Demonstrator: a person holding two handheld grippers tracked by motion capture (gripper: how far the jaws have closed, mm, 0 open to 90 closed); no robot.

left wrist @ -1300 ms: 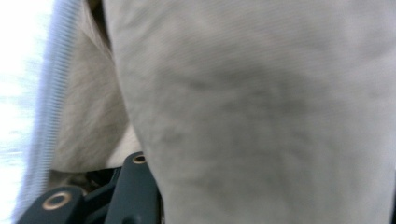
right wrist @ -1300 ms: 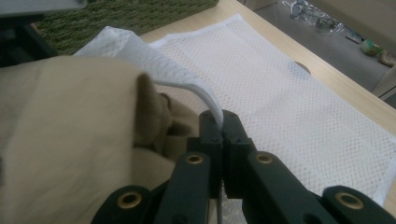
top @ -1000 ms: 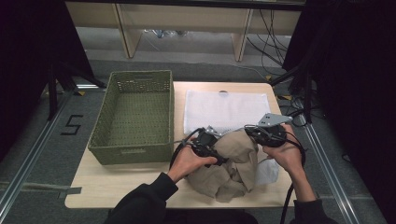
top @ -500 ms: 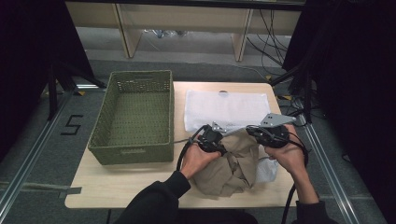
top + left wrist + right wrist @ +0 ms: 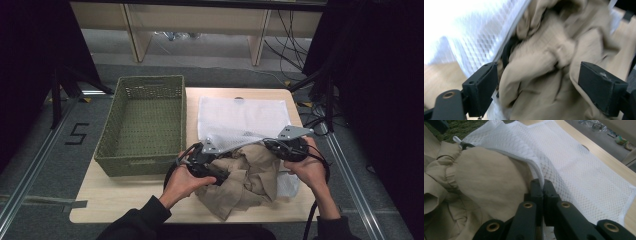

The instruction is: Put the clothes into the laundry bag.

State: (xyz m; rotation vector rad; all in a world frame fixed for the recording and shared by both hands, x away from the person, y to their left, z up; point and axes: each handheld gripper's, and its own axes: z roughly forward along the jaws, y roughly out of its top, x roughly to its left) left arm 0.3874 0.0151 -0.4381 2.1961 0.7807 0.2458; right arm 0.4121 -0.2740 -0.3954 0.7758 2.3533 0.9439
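A white mesh laundry bag [image 5: 245, 117] lies flat on the table, its mouth toward me. A crumpled tan garment [image 5: 250, 175] sits partly inside that mouth. My right gripper [image 5: 280, 147] is shut on the bag's zipped rim and holds it up over the cloth; in the right gripper view the jaws [image 5: 541, 185] pinch the mesh bag [image 5: 579, 165] edge beside the garment [image 5: 486, 182]. My left gripper [image 5: 217, 174] rests on the garment's left side. Its jaws [image 5: 540, 82] have just been opening and stand wide apart, with tan garment [image 5: 544, 57] between them and mesh bag [image 5: 474, 37] at the left.
A green woven basket [image 5: 145, 161] stands empty on the table's left half, close to my left hand. Bare wooden table [image 5: 125, 202] shows along the front left. Shelf legs and cables stand on the floor beyond the far edge.
My left gripper has drawn back from the bag's mouth toward the front left, over the garment. The right gripper has stayed put on the rim.
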